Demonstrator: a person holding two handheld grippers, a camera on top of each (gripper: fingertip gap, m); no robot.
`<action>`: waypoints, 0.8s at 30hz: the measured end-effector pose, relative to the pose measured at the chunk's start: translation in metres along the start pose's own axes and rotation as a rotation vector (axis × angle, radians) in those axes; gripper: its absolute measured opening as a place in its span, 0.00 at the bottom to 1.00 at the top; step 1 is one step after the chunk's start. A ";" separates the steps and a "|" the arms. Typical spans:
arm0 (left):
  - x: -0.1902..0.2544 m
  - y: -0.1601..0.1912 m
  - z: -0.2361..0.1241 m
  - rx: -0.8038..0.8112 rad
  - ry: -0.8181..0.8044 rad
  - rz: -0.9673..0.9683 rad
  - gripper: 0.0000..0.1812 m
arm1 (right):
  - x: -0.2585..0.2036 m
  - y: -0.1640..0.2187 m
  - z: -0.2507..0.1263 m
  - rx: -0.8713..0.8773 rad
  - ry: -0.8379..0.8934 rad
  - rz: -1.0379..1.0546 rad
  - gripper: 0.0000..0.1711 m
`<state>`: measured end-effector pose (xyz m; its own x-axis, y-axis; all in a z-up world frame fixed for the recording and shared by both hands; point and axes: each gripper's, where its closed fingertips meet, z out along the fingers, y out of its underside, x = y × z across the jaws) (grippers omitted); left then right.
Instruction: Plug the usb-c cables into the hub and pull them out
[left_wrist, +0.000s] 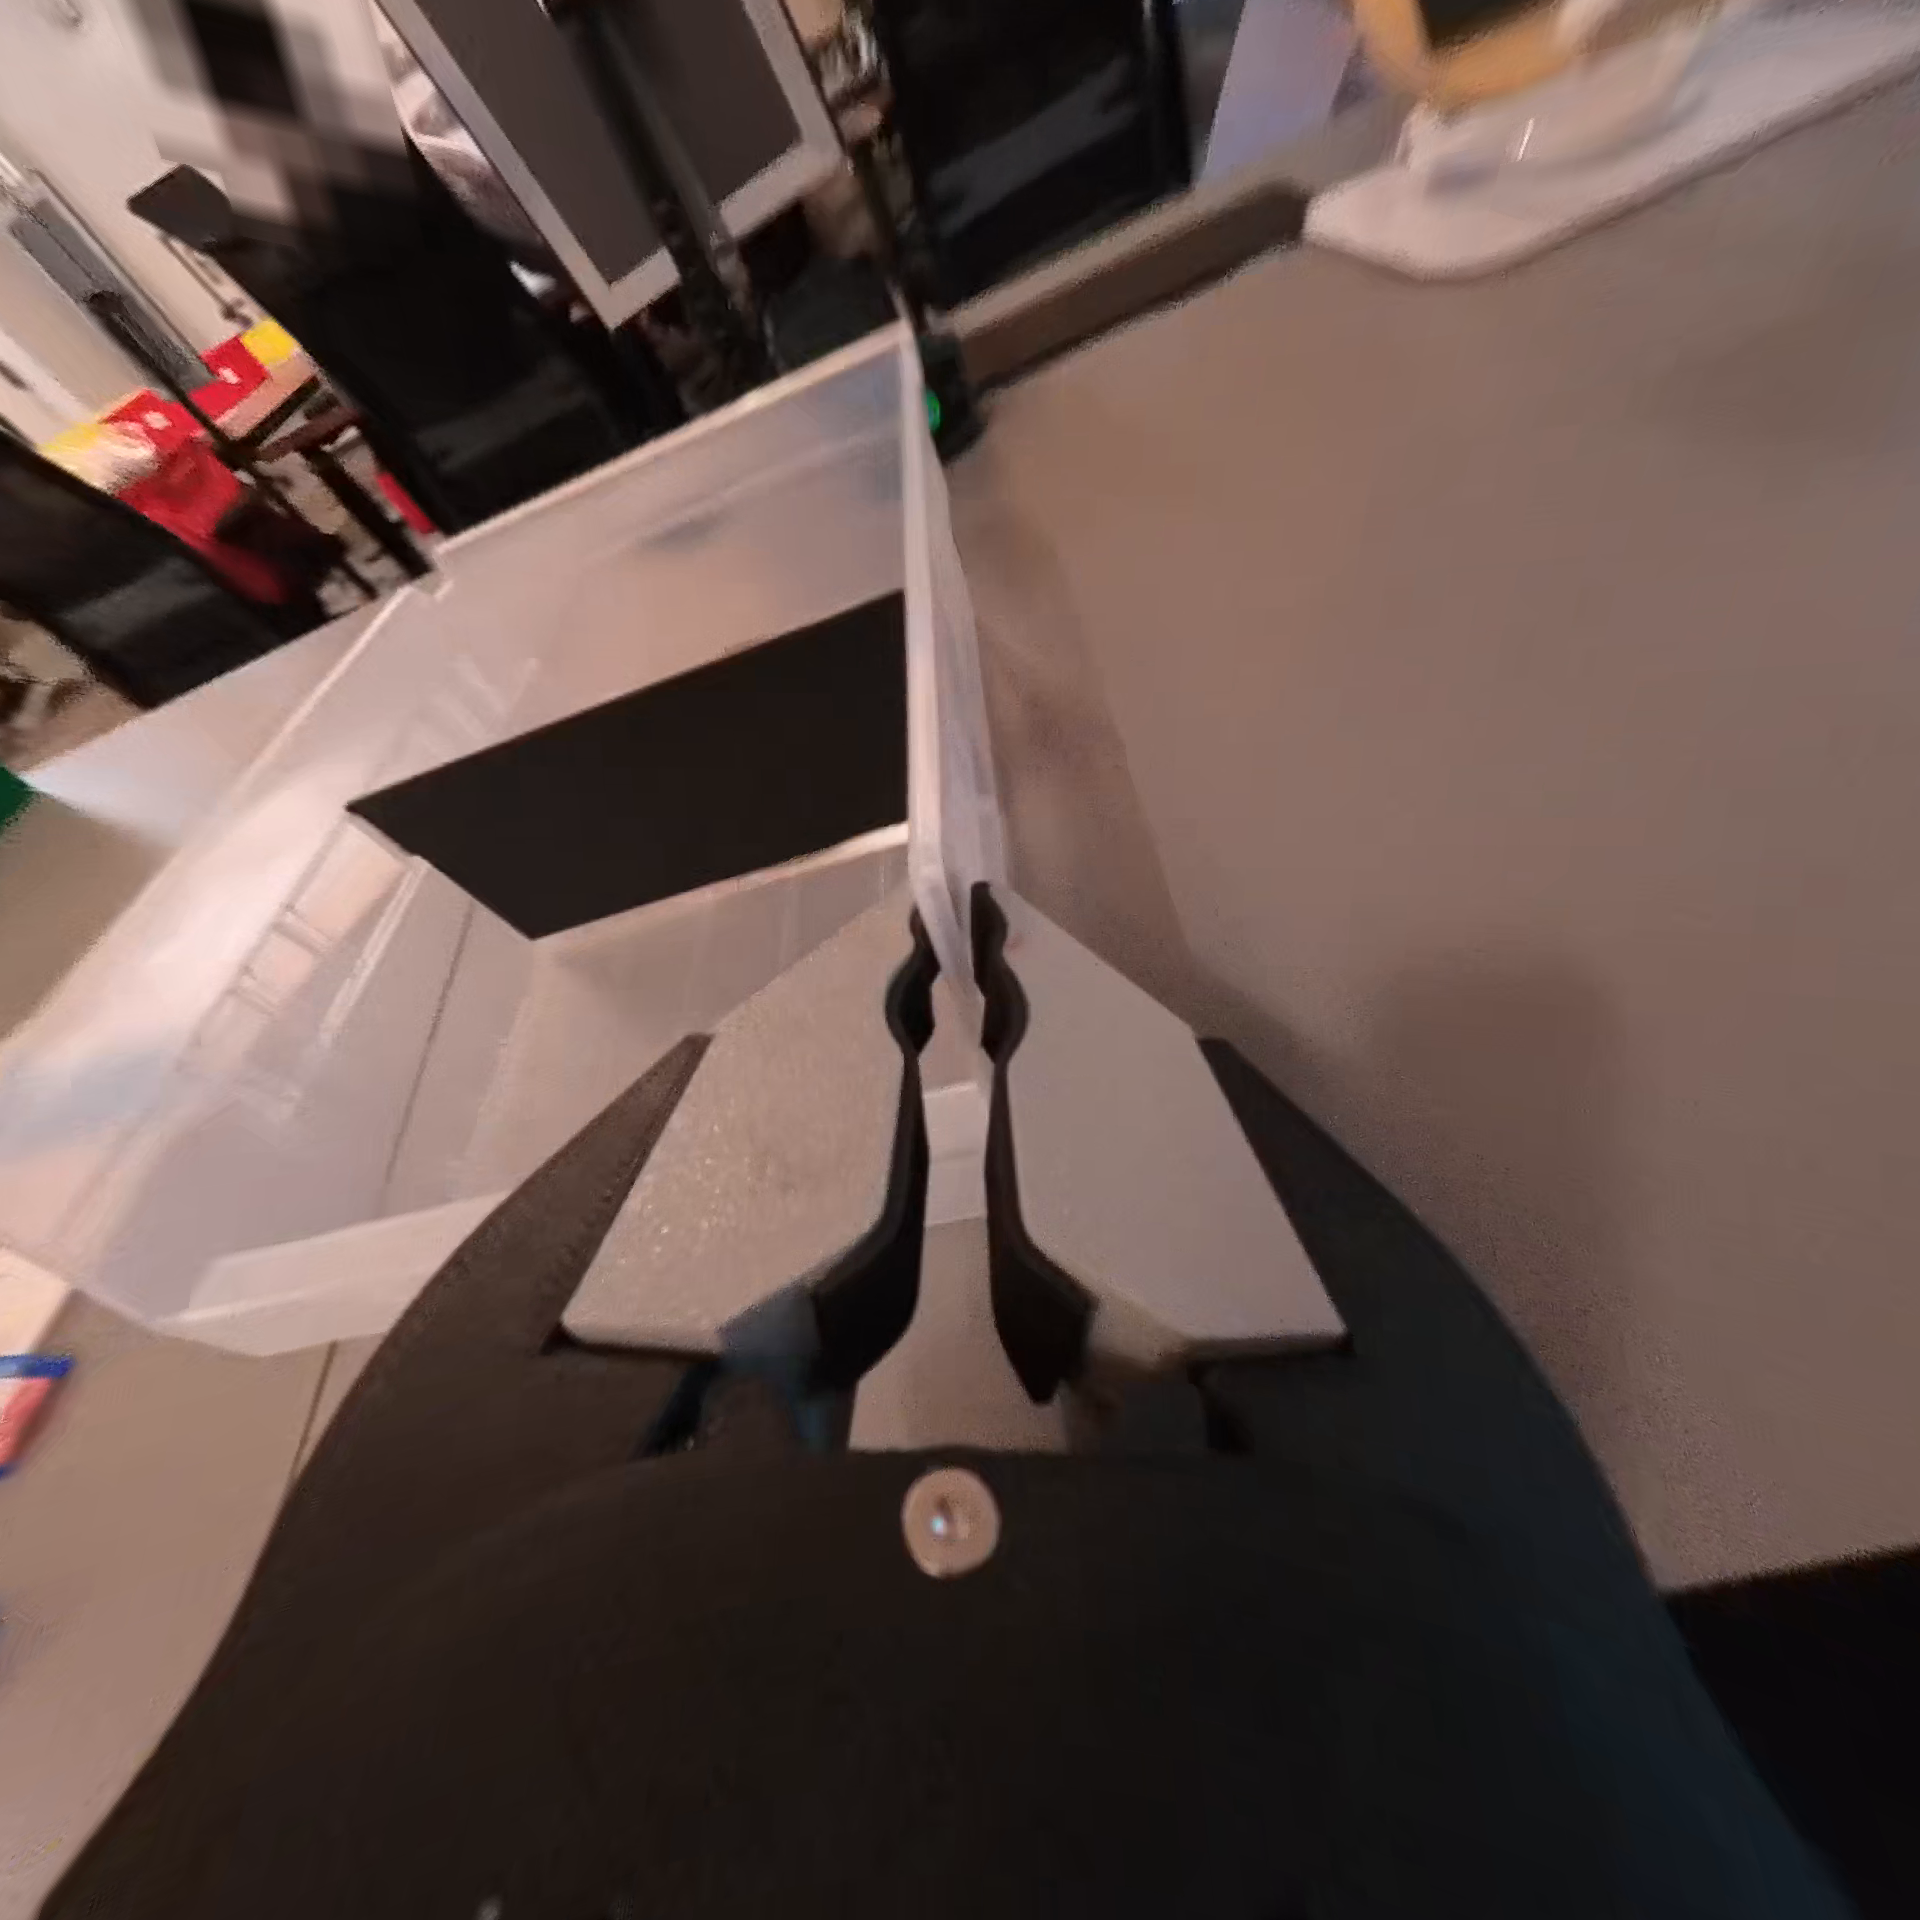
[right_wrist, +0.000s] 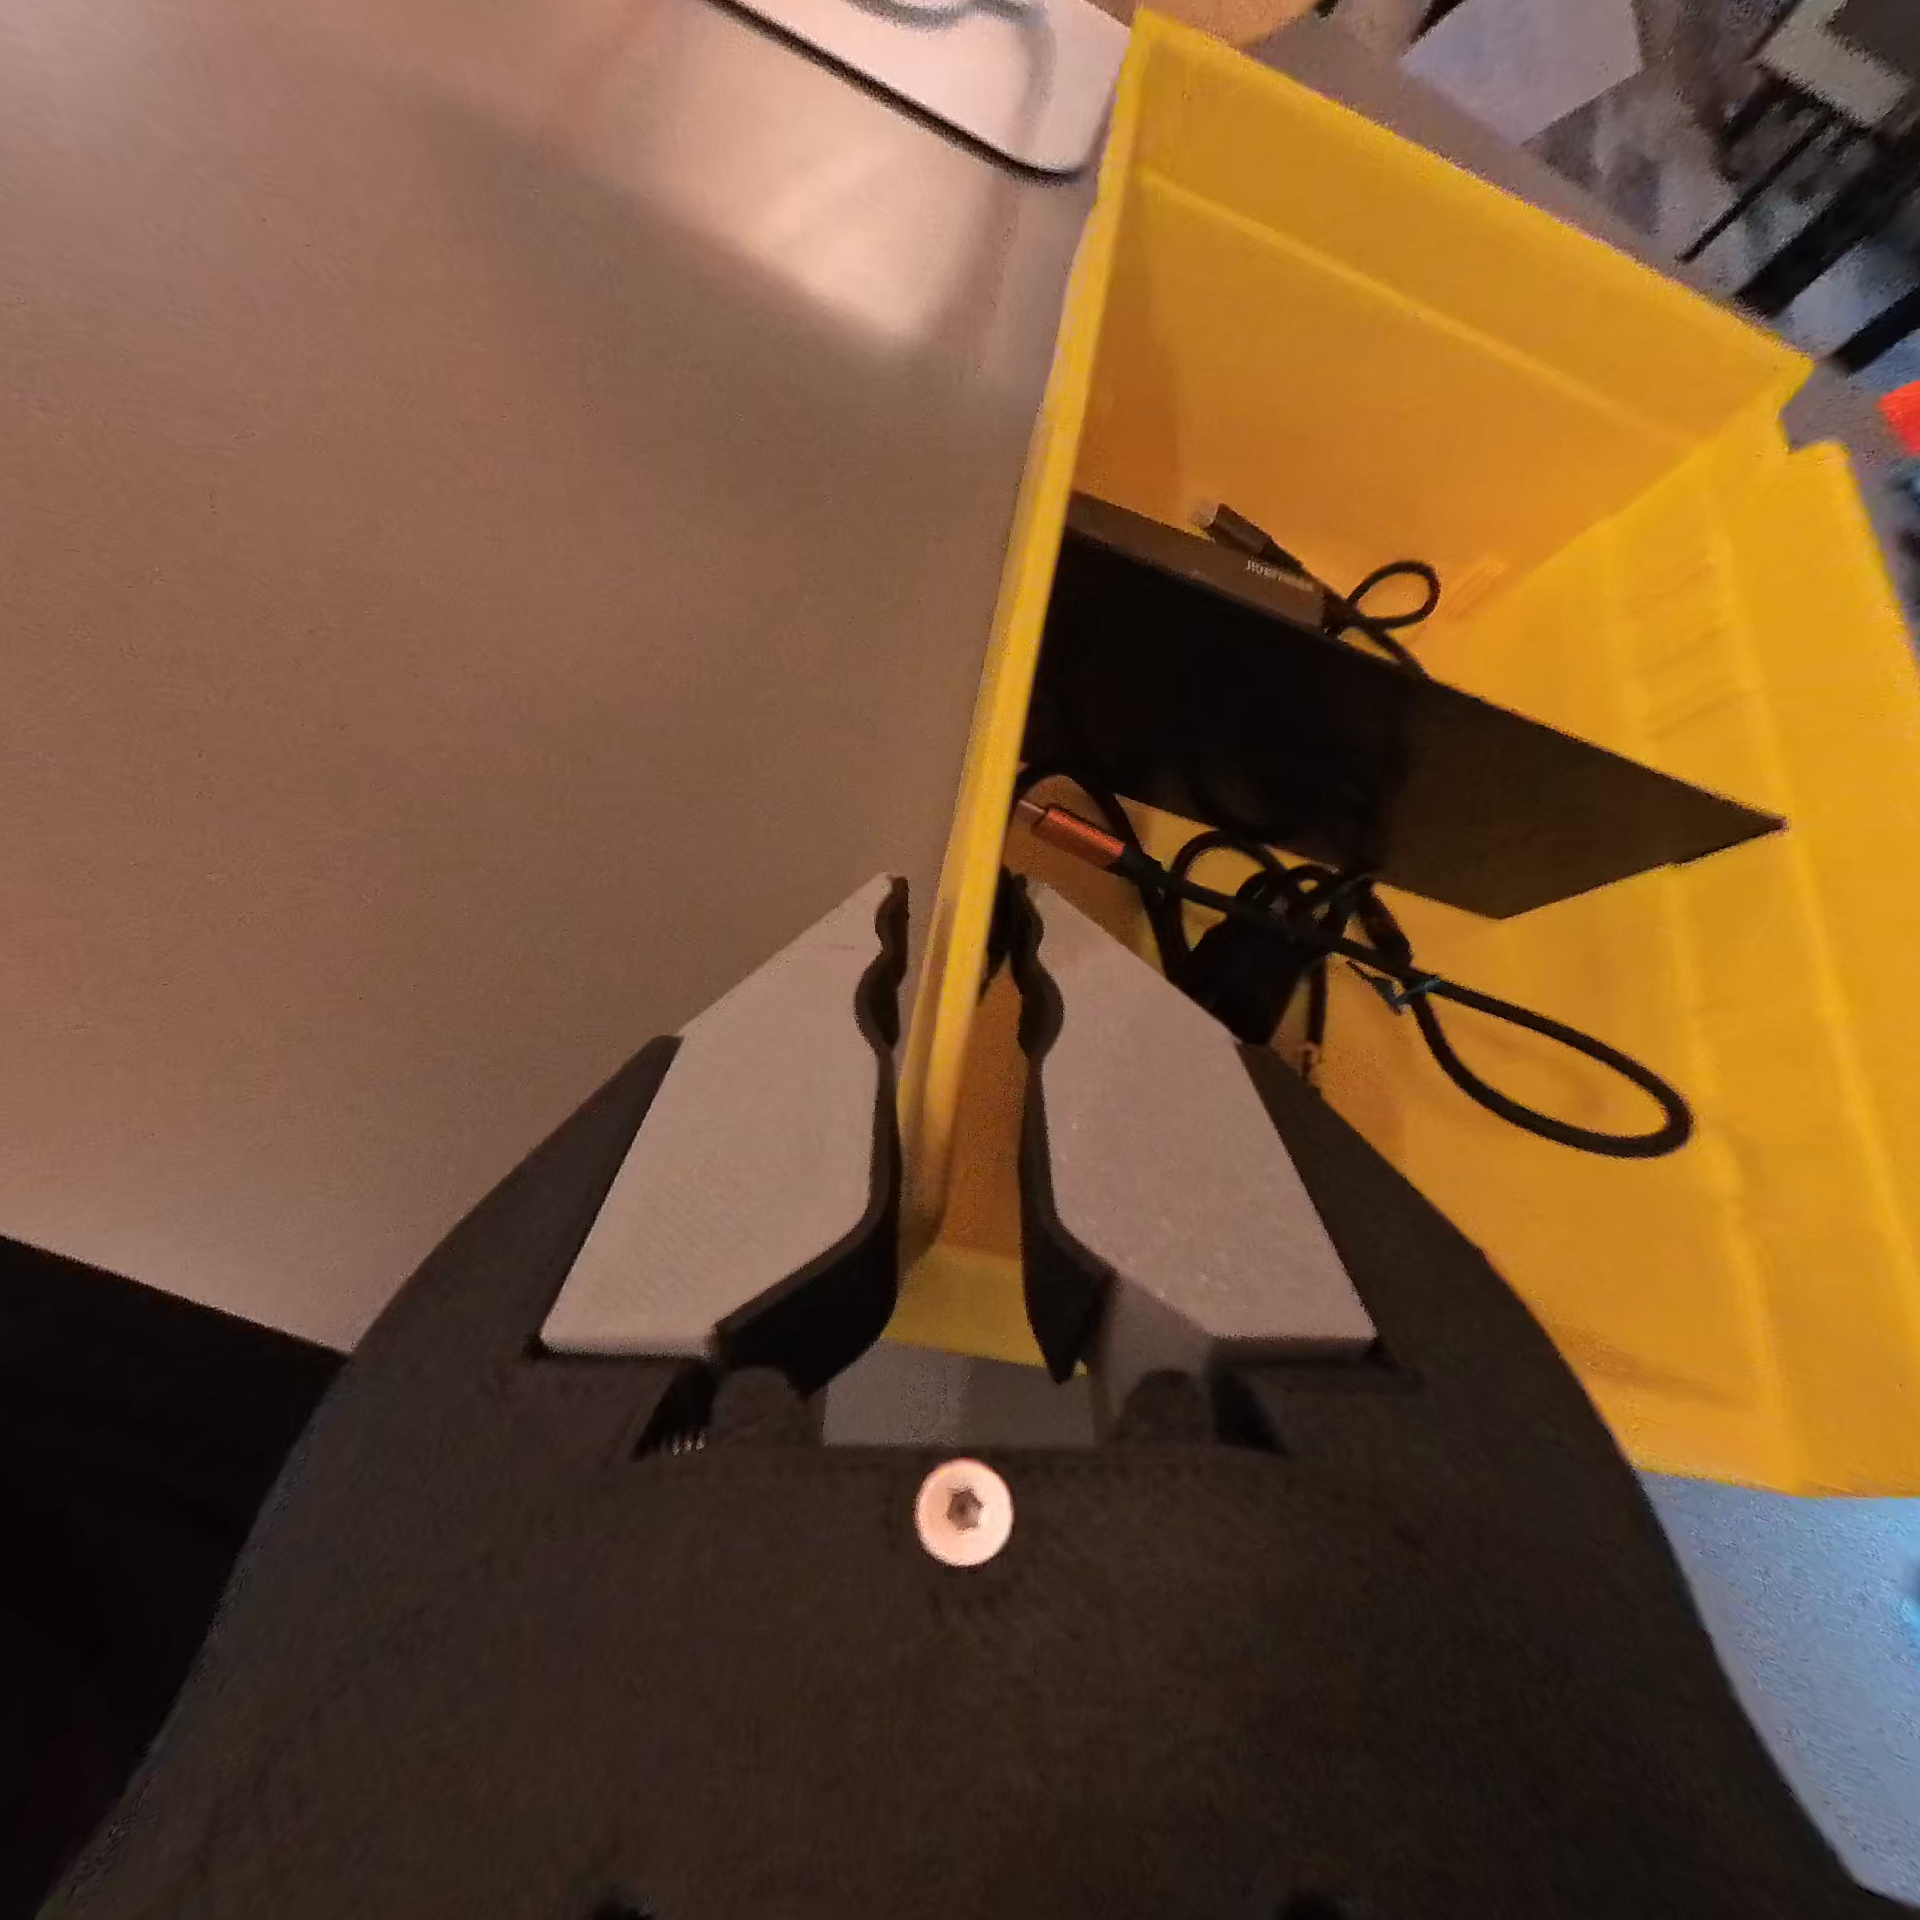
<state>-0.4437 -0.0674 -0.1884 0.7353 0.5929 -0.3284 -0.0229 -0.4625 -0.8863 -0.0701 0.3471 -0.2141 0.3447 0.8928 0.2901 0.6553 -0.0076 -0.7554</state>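
In the left wrist view, my left gripper is shut on the right wall of a clear plastic bin. A flat black panel lies inside that bin. In the right wrist view, my right gripper is shut on the left wall of a yellow bin. Inside the yellow bin lie a dark hub, black USB-C cables in loops, one with a copper-coloured plug, and a black panel leaning across them.
Both bins stand on a grey table. A white mat or tray with a dark rim lies at the table's far side. Dark chairs and red and yellow items stand beyond the table. Some 55 cm of space lies between my two pairs of fingers.
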 end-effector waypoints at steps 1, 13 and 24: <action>-0.010 -0.007 -0.008 0.050 0.011 -0.046 0.01 | -0.011 -0.006 0.001 0.008 -0.034 0.027 0.10; -0.055 -0.114 -0.109 0.424 -0.126 -0.117 0.01 | -0.287 -0.151 0.038 0.136 -0.472 -0.130 0.35; -0.036 -0.146 -0.152 0.589 -0.051 -0.089 0.01 | -0.321 -0.223 -0.054 0.383 -0.693 -0.136 0.45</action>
<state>-0.3639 -0.1209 0.0022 0.7186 0.6501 -0.2469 -0.3449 0.0249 -0.9383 -0.2906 0.0379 -0.1075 -0.3001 0.9521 0.0583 0.3416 0.1643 -0.9254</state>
